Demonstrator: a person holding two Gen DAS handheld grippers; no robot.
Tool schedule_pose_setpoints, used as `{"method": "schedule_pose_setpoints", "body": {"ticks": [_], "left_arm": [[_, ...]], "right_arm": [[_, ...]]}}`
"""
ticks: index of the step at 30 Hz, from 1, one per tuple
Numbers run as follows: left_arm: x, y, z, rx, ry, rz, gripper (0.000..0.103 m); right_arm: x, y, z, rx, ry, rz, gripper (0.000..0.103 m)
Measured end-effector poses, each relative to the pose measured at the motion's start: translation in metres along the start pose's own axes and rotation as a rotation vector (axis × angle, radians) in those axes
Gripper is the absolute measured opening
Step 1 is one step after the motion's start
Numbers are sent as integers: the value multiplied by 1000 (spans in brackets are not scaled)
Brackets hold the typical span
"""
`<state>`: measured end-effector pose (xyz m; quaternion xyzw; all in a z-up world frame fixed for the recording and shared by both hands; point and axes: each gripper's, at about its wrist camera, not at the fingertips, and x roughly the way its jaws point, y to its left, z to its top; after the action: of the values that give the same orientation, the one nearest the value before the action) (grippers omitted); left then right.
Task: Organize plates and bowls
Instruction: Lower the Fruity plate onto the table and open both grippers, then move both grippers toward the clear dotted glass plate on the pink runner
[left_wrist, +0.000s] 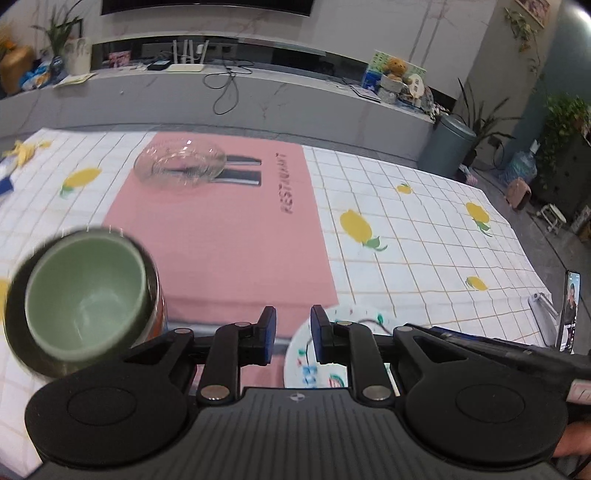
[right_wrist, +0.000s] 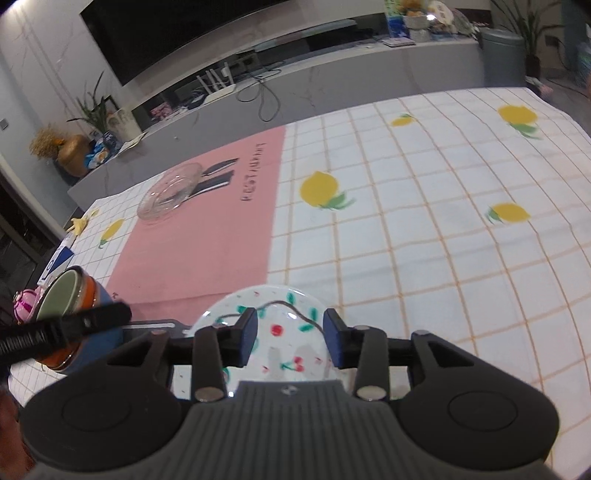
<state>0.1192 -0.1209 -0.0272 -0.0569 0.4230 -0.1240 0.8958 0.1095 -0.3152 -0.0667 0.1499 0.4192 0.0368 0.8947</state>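
Observation:
A clear glass bowl (left_wrist: 180, 165) sits on the far part of the pink placemat (left_wrist: 229, 236); it also shows in the right wrist view (right_wrist: 170, 194). A stack of bowls with a pale green bowl (left_wrist: 86, 295) on top stands at the near left, left of my left gripper (left_wrist: 293, 336), which is open and empty. A white plate with cherry print (right_wrist: 277, 332) lies near the front edge; my right gripper (right_wrist: 290, 339) is open just above it, holding nothing. The plate shows partly in the left wrist view (left_wrist: 325, 354).
The table has a white checked cloth with lemon prints (right_wrist: 406, 240). A phone on a stand (left_wrist: 570, 314) is at the right edge. A pink round object (right_wrist: 24, 304) and a blue card (right_wrist: 59, 262) lie at the left. A grey TV bench (left_wrist: 258, 96) runs behind.

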Motion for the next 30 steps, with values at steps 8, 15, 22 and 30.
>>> {"method": "schedule_pose_setpoints", "body": {"ticks": [8,15,22,30], "left_arm": [[-2,14,48,45,22,-45,22],[1,35,86,99,29,-30,22],[5,64,122,192,29,21,23],[28,109,166,237,61,71,23]], "right_arm": [[12,19,15,-38,-12,9,46],[33,34,34,-50,43,-6,49],[68,60,63,-109,98,-13,50],[116,100,107,-132,148,37,50]]}}
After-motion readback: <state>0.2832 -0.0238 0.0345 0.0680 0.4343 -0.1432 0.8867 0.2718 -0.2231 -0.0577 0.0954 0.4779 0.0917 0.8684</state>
